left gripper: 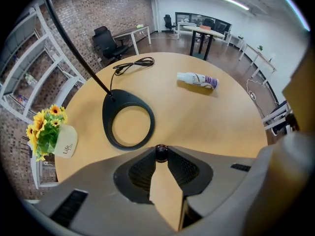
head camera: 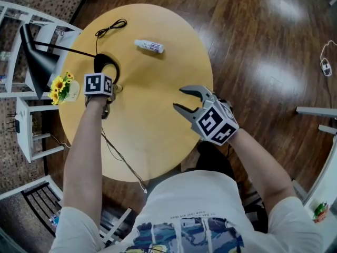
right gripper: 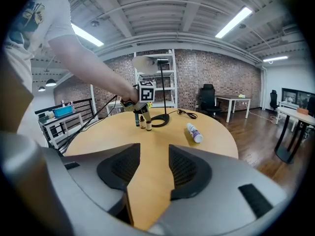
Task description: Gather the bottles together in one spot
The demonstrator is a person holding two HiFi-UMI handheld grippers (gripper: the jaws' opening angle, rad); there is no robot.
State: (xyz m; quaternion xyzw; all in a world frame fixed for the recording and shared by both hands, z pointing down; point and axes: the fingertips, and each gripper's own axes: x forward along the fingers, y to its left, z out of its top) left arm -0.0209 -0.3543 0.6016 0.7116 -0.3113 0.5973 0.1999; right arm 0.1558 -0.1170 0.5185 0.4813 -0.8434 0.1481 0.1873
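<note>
Sideways lies white purple-labelled bottle (head camera: 149, 46); left hand-held gripper (left gripper: 161, 147) clamps dark-capped vial (left gripper: 161, 154), right hand-held gripper (head camera: 179, 99) agape

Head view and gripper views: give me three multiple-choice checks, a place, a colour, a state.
1. Where is the white bottle?
A) on the table, apart from the lamp base
B) inside the lamp base's ring
C) between the jaws of the right gripper
2. What colour is the lamp base?
A) white
B) black
C) yellow
3. How do the right gripper's jaws stand?
A) shut on the white bottle
B) shut on nothing
C) open, nothing between
Answers: 1 A, it lies on its side on bare tabletop; 2 B, its ring is black; 3 C, the right gripper view shows only tabletop between them.
</note>
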